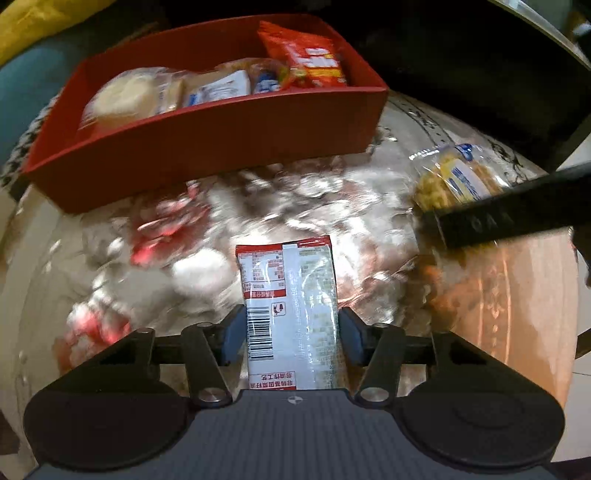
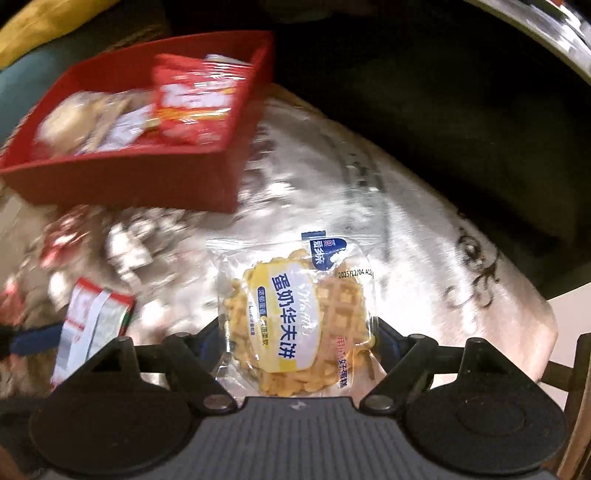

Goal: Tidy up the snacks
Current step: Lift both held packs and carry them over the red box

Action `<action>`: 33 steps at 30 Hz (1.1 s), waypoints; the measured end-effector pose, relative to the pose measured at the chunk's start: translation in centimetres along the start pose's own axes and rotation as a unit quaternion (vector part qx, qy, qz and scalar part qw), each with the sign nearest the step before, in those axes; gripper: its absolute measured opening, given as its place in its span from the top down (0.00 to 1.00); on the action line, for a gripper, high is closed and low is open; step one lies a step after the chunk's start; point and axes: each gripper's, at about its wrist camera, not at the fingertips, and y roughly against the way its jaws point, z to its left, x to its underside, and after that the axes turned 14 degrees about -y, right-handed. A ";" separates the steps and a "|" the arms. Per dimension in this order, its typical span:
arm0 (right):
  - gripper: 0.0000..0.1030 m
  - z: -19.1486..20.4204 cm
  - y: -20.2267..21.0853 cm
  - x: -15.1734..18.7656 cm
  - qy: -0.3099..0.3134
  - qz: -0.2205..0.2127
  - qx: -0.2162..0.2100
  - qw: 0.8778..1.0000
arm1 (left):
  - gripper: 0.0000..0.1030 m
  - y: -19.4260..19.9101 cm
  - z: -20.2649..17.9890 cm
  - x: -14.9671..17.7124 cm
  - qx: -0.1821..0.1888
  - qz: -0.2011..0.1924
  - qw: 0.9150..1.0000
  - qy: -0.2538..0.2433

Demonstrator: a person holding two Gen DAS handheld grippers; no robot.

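A: Shiny plastic sheeting over a patterned cloth covers the round table, and its glare smears nearly everything outside the grippers.

B: What sits closest in?

A: In the left wrist view, the left gripper points steeply down with its blue pads pressed on both sides of a white-and-red snack packet, barcode side up. In the right wrist view, the right gripper is tilted down the same way, its jaws closed on a clear-wrapped waffle cake.

B: And between them?

A: Each shows in the other's camera. The waffle cake appears at the right edge of the left view, with a black finger of the right gripper across it. The snack packet appears low on the left of the right view.

B: Anything in the way further out?

A: Only blurred red and white patches on the cloth; I cannot tell what they are. Beyond them a red box stands on the table's far side, holding an orange-red chip bag at its right end and pale wrapped pastries to the left. Behind it lies a dark recess and something yellow.
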 end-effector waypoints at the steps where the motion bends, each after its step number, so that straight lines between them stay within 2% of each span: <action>1: 0.27 0.6 0.5 0.6 0.002 -0.003 -0.007 1.000 | 0.41 0.3 0.5 0.3 0.000 -0.002 1.000 0.005; 6: 0.27 3.1 1.0 3.0 0.022 0.001 -0.021 1.000 | 0.40 1.3 2.8 1.7 -0.003 -0.006 1.000 0.030; 9: 0.27 4.0 0.0 3.9 0.020 0.014 -0.020 1.000 | 0.32 1.3 3.4 2.2 -0.015 -0.008 0.999 0.033; 11: 0.24 4.2 -0.7 4.1 0.027 0.016 -0.012 0.999 | 0.22 1.3 3.8 2.4 -0.014 -0.009 0.999 0.037; 14: 0.23 4.4 -0.9 3.9 0.022 0.013 -0.015 1.000 | 0.16 1.1 4.6 2.6 -0.020 -0.010 0.999 0.048; 19: 0.08 4.4 -1.7 3.7 0.029 0.011 -0.009 0.999 | 0.13 0.1 5.2 3.1 -0.004 0.001 0.998 0.066; 20: 0.02 4.1 -1.8 3.7 0.021 0.013 -0.008 1.000 | 0.12 0.0 5.3 3.2 -0.003 0.000 0.998 0.071; 22: 0.02 4.1 -2.1 3.5 0.022 0.015 -0.008 1.000 | 0.11 0.0 5.5 3.3 0.003 0.000 0.997 0.080; 27: 0.02 4.1 -2.1 3.1 0.020 0.018 -0.004 1.000 | 0.14 0.3 5.0 3.5 -0.009 0.001 0.997 0.078; 29: 0.03 3.9 -2.0 3.0 0.013 0.016 -0.007 1.000 | 0.22 0.5 4.6 3.6 -0.021 0.003 0.997 0.071; 30: 0.06 3.8 -2.0 3.1 0.015 0.012 -0.006 1.000 | 0.24 0.6 4.3 3.7 -0.025 0.001 0.998 0.065; 31: 0.08 3.7 -1.7 3.2 0.016 0.009 -0.006 1.000 | 0.31 0.8 4.1 3.7 -0.026 -0.002 0.998 0.061; 32: 0.18 3.8 -1.3 3.4 0.018 0.006 -0.007 1.000 | 0.37 1.0 3.9 3.7 -0.026 -0.003 0.998 0.058; 33: 0.27 3.9 -0.8 3.6 0.021 0.003 -0.006 1.000 | 0.39 1.1 3.9 3.8 -0.025 -0.003 0.998 0.056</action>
